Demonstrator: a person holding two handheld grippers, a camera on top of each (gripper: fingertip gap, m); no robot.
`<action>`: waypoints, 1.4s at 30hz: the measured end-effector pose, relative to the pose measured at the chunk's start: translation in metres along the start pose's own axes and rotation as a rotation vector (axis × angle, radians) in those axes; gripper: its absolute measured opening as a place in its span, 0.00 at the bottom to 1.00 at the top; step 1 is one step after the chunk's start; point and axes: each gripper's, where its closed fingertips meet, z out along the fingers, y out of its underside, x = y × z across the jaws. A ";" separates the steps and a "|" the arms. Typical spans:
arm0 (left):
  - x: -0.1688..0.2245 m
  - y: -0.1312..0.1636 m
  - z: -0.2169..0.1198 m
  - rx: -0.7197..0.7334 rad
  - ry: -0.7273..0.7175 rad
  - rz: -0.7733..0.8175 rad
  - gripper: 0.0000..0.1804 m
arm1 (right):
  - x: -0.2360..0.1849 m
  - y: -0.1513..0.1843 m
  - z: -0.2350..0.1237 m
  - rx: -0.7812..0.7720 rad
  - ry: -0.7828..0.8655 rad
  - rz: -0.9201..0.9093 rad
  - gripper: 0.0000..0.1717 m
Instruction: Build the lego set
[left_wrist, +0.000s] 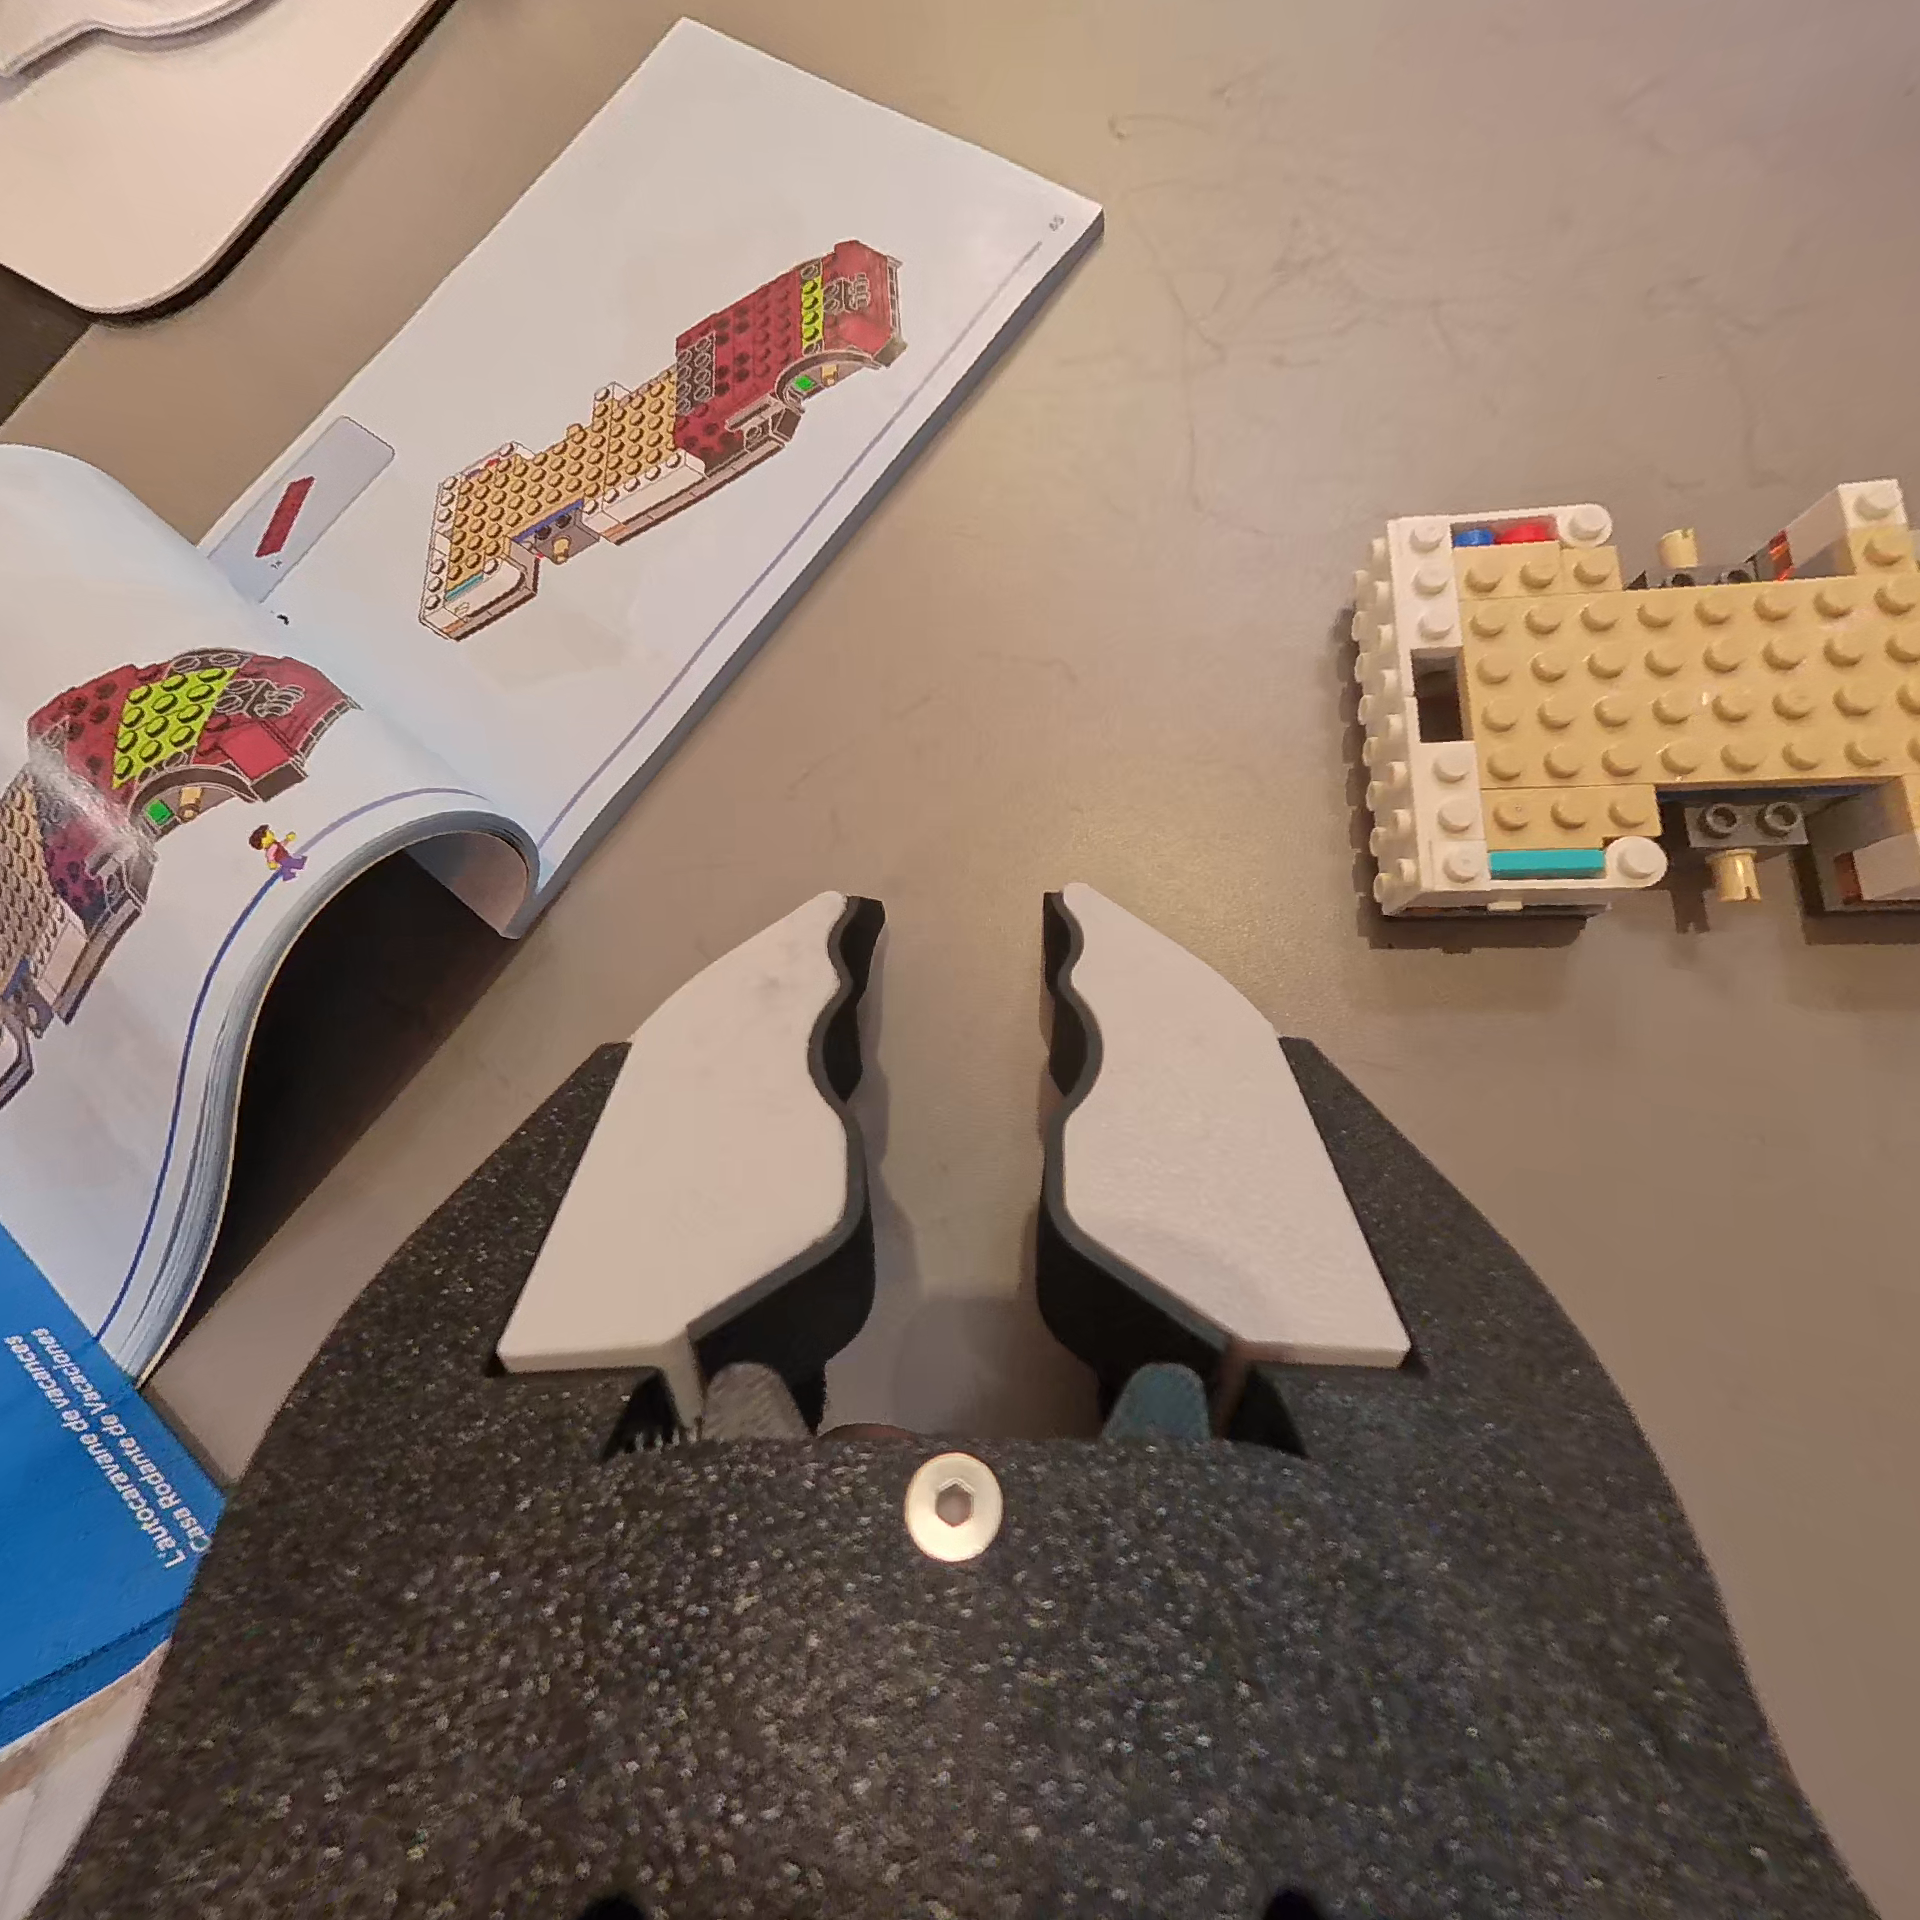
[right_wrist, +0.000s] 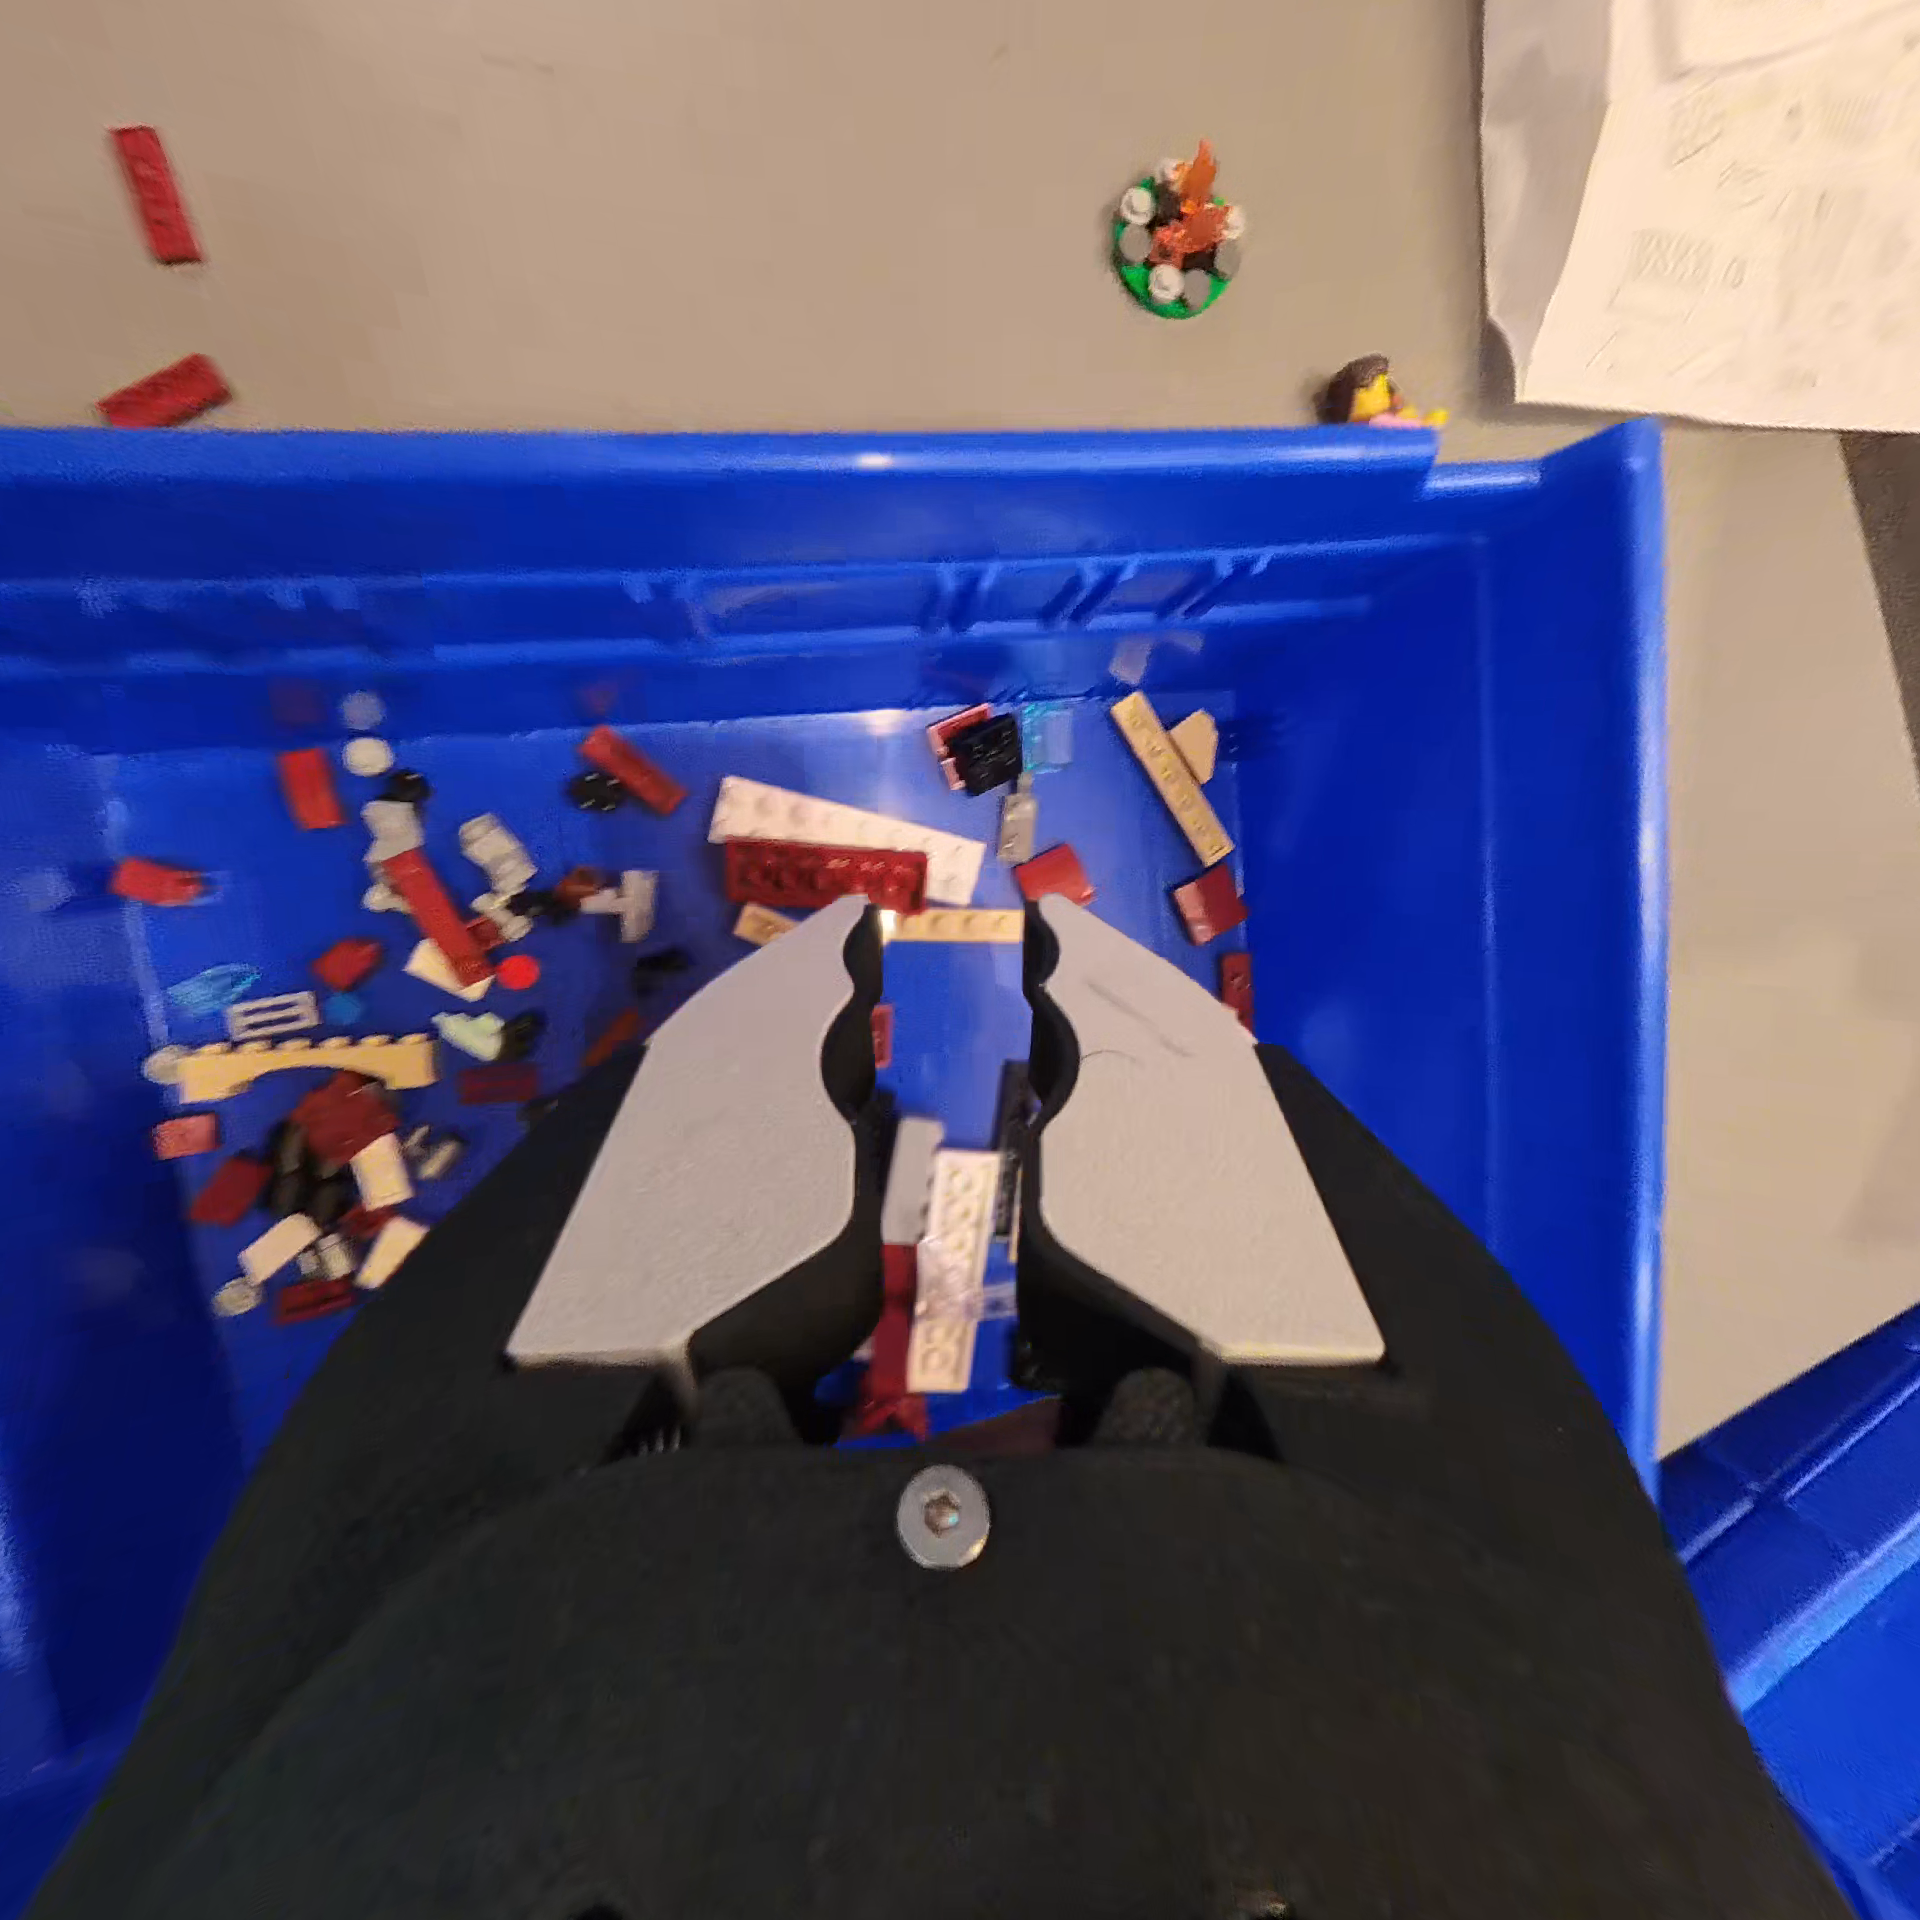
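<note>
My left gripper (left_wrist: 964, 914) is open and empty above the bare tabletop. A part-built brick model with a tan studded top and white edge (left_wrist: 1621, 696) lies to its right, apart from the fingers. An open instruction booklet (left_wrist: 582, 436) lies to its left. My right gripper (right_wrist: 951, 914) is open and empty, hovering inside a blue bin (right_wrist: 1538, 831) of loose bricks. Just beyond its fingertips lie a dark red plate (right_wrist: 826, 876), a white plate (right_wrist: 847, 831) and a thin tan plate (right_wrist: 961, 925). More pieces show between the fingers lower down, on the bin floor.
Two dark red plates (right_wrist: 156, 192) lie on the table beyond the bin, with a small green round build with orange flames (right_wrist: 1179, 234) and a minifigure (right_wrist: 1371, 395). White paper sheets (right_wrist: 1714, 208) lie far right. A blue box (left_wrist: 73, 1507) and a white tray (left_wrist: 156, 135) lie left. The gap from one gripper's tips to the other's is roughly 40 cm.
</note>
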 end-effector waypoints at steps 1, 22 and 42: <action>0.000 0.000 0.000 -0.001 0.003 -0.003 0.19 | 0.006 -0.004 0.004 0.011 0.010 0.000 0.15; 0.005 0.002 0.002 -0.019 0.105 -0.049 0.19 | 0.009 -0.008 0.027 0.087 -0.015 0.038 0.14; 0.003 0.002 0.003 -0.019 0.083 -0.050 0.19 | 0.013 -0.005 0.030 0.078 0.018 0.039 0.13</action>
